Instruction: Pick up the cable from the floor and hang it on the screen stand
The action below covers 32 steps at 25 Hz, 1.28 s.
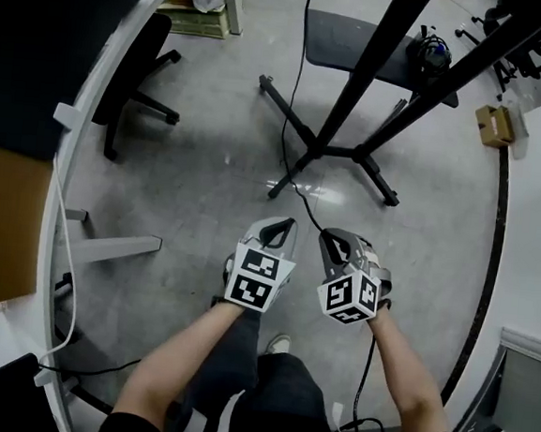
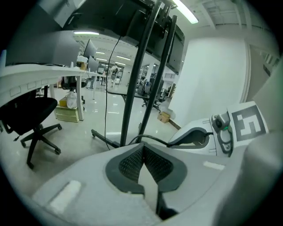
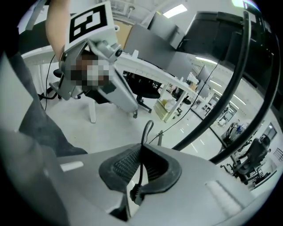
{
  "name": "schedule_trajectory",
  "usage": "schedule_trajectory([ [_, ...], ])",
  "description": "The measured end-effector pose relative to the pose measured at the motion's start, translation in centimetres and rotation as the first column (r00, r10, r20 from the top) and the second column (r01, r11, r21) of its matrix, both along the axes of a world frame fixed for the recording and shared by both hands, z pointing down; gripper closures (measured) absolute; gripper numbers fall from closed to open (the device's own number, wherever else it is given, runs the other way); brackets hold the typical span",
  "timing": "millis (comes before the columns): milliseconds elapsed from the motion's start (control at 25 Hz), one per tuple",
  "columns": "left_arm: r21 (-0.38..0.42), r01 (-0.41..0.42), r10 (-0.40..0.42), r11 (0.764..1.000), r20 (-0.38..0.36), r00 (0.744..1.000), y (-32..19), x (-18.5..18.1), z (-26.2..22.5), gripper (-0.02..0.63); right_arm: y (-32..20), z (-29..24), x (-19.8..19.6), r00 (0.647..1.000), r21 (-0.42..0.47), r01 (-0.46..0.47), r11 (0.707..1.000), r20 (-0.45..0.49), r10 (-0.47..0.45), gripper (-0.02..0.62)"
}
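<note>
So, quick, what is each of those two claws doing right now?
Left gripper: closed, nothing in it.
Right gripper: closed, holding the cable.

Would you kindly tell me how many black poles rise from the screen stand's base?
2. The left pole rises from the base toward top centre in the head view. The right pole leans beside it toward the top right corner. No others appear hidden.

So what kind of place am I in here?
Probably an open-plan office or lab: a swivel office chair by a long white desk, and a black screen stand on a polished floor.
</note>
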<state>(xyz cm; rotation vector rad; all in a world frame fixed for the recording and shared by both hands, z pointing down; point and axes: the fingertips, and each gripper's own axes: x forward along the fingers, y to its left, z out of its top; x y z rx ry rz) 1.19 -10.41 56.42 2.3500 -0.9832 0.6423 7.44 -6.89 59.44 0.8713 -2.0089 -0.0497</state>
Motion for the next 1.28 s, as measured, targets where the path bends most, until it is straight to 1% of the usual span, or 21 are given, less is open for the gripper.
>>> schedule_trajectory([
  [120,0.034,0.005,-0.004,0.999,-0.035,0.999,-0.4,0.2,-3.9,0.606,-1.8,-5.7,0.3,1.000,0.054,-0.011,0.998,0.030,0.009,0.580],
  [360,0.123,0.021,-0.011,0.992,-0.081,0.997,-2.2,0.5,-12.3,0.606,-5.0,-16.9,0.4,0.998,0.166,0.045,0.985,0.030,-0.050,0.578],
  [440,0.159,0.028,-0.012,0.987,-0.099,0.995,-3.4,0.7,-15.2,0.606,-6.3,-20.5,0.6,0.998,0.203,0.050,0.978,0.037,-0.059,0.578],
  [600,0.206,0.046,-0.014,0.978,-0.153,0.988,-5.7,1.2,-20.5,0.606,-8.6,-26.9,1.0,0.997,0.286,0.075,0.955,0.014,-0.082,0.578],
  [720,0.252,0.059,-0.012,0.966,-0.183,0.983,-7.5,1.7,-24.5,0.606,-10.1,-32.1,0.6,0.995,0.328,0.090,0.940,0.015,-0.100,0.578],
  [840,0.304,0.070,-0.004,0.950,-0.214,0.977,-9.3,2.4,-29.0,0.606,-12.0,-36.2,1.6,0.994,0.365,0.104,0.925,-0.005,-0.110,0.577],
  [960,0.359,0.061,0.024,0.931,-0.227,0.974,-11.3,3.0,-33.4,0.606,-14.3,-40.7,2.1,0.994,0.405,0.102,0.909,-0.007,-0.109,0.577],
  [1040,0.382,0.053,0.045,0.923,-0.243,0.969,-12.5,3.3,-36.1,0.606,-15.6,-43.7,2.1,0.994,0.432,0.104,0.896,-0.016,-0.107,0.577],
  [1120,0.401,0.050,0.063,0.915,-0.263,0.963,-13.9,3.7,-38.6,0.606,-17.1,-46.6,2.2,0.995,0.457,0.092,0.885,-0.014,-0.097,0.577],
  [1280,0.449,0.037,0.102,0.893,-0.281,0.954,-16.3,4.5,-43.4,0.606,-19.6,-52.4,2.7,0.998,0.501,0.034,0.865,0.034,-0.060,0.576],
])
